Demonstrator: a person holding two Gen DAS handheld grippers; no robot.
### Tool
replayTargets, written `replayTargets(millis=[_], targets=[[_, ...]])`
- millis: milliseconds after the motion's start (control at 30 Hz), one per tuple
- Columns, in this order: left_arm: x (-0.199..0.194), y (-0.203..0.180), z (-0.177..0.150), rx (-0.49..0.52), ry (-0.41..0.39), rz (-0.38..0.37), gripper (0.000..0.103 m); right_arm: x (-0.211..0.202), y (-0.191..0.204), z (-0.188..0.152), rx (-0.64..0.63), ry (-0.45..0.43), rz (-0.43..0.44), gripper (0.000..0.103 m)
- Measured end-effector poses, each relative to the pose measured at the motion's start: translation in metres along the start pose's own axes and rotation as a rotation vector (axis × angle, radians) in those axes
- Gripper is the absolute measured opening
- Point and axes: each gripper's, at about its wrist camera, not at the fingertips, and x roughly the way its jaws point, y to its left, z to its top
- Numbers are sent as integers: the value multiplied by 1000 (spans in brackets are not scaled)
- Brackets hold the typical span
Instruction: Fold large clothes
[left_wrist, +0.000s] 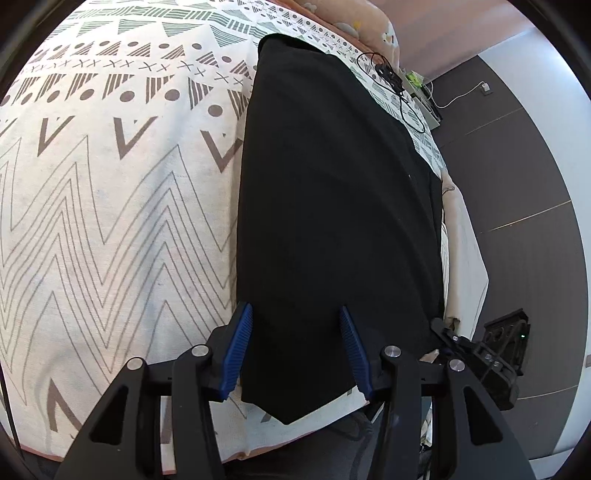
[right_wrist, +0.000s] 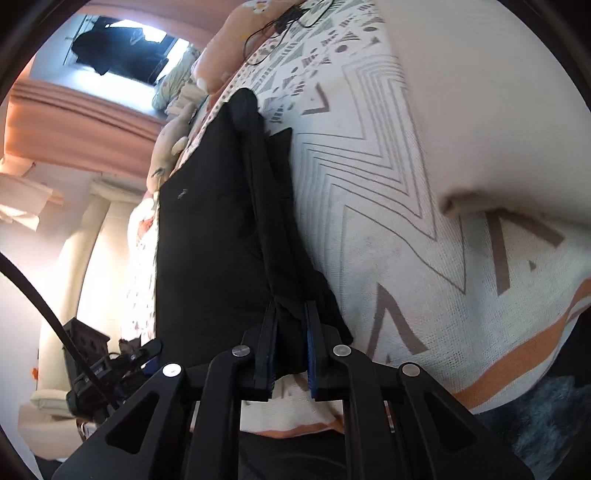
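Note:
A long black garment lies stretched along the right side of a bed with a zigzag-patterned cover. My left gripper stands open over the garment's near end. Its blue pads are set wide apart, with flat cloth between them and no pinch visible. In the right wrist view the same black garment runs away from me, with a raised fold along its right edge. My right gripper is shut on that fold. The right gripper's body shows at the lower right of the left wrist view.
Black cables lie on the far corner of the bed beside a peach blanket. Dark floor runs along the bed's right edge. A thick white fold of bedding rises beside the garment. Peach curtains hang beyond the bed.

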Motion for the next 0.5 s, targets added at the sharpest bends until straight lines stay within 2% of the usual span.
replayTargets(millis=[100,167,233,267,433,500], targets=[[-2,4,8,-13,-11,5,50,-8,8,6,-7,22,21,16],[-4,5,10,-20,-26,4,54,-20,18,11,-44,-11,3,29],[-5,8,16,-29,-33,3,63,-27,25,16,-69,-32,9,70],[-5,9,18,-31,-35,1,64,-30,29,21,-80,-39,23,75],[-3,10,37,-40,-65,-11,64,-26,39,49,-118,-31,11,75],[-1,11,47,-45,-83,-4,64,-14,43,61,-128,-2,20,75]])
